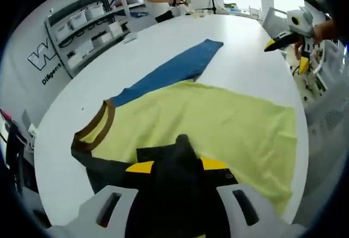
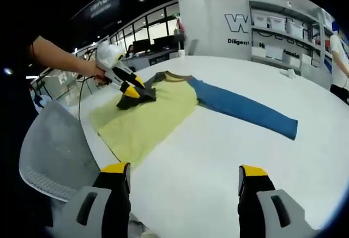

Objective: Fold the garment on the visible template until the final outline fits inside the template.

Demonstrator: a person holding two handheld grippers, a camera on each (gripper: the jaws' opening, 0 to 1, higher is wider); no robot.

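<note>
Left claw (image 2: 132,90) pinches the shirt's (image 1: 218,123) dark sleeve (image 1: 174,167), likely for folding it inward; right claw (image 2: 184,178) hovers wide open, empty, shirt well ahead, 1 blue sleeve (image 2: 245,110) outstretched.

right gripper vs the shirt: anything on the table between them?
Nothing. In the right gripper view, only bare white table lies between the open right gripper and the yellow shirt. The left gripper grips dark fabric at the shirt's far side.
</note>
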